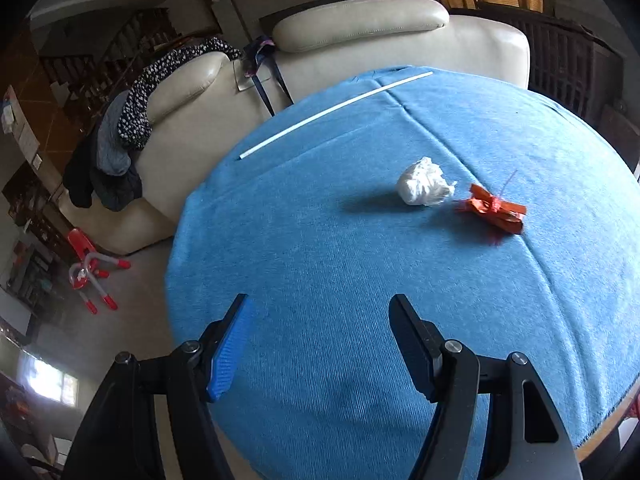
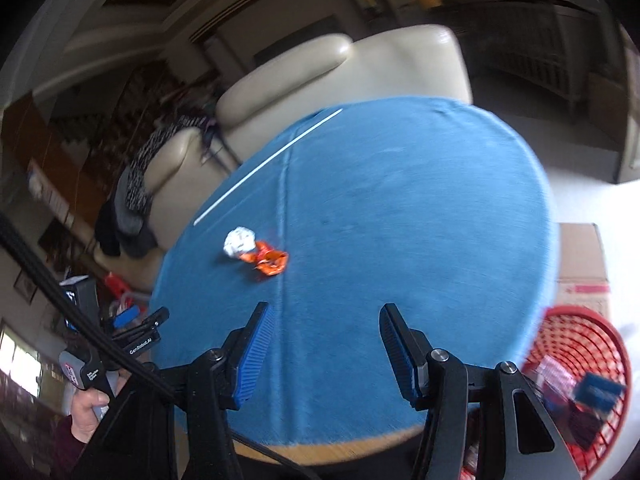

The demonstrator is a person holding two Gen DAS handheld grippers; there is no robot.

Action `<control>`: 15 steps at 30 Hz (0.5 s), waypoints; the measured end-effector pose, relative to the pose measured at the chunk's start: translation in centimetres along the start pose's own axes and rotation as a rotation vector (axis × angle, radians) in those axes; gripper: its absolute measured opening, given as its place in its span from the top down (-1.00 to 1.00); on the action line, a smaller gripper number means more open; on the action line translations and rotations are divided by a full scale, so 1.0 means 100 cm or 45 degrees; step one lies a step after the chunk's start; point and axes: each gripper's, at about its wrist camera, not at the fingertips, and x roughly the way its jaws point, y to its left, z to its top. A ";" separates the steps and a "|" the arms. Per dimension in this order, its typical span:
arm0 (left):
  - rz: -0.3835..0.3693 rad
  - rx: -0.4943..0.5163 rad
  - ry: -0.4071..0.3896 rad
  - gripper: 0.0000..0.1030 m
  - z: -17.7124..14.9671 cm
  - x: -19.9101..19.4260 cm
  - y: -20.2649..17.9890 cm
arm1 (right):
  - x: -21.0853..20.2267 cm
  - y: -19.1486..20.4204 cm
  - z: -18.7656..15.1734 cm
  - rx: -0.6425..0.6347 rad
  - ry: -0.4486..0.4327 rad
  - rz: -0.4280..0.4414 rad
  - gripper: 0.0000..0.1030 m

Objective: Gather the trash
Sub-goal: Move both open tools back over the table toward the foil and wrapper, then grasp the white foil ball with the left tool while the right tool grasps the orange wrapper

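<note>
Trash basket [image 2: 576, 364] cut off, contents blurred; both grippers [image 1: 320, 320] [image 2: 326, 326] wide apart, empty.

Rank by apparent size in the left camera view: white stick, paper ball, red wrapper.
1. white stick, longest by far, though thin
2. paper ball and red wrapper look alike; not ranked.

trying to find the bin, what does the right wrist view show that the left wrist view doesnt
Only the right wrist view shows the red basket beside the table with items inside, a cardboard box behind it, and the left gripper in the person's hand. Only the left wrist view shows a red-and-white toy on the floor. Both show the blue tablecloth, white crumpled paper, orange wrapper, white stick and cream sofa. Both grippers are open.
</note>
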 end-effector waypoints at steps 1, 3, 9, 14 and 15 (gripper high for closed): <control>-0.011 -0.002 0.005 -0.37 0.003 0.004 0.002 | 0.011 0.006 0.004 -0.020 0.020 0.009 -0.15; -0.029 -0.013 0.005 -0.38 0.009 0.010 0.004 | 0.028 0.015 0.009 -0.054 0.044 0.018 -0.15; -0.067 -0.036 -0.030 -0.38 0.034 0.024 0.008 | 0.089 0.044 0.032 -0.143 0.116 0.062 -0.15; -0.106 -0.023 -0.030 -0.38 0.051 0.038 0.010 | 0.136 0.058 0.045 -0.211 0.172 0.085 -0.15; -0.061 -0.063 -0.051 -0.37 0.054 0.040 0.010 | 0.149 0.062 0.048 -0.235 0.189 0.086 -0.15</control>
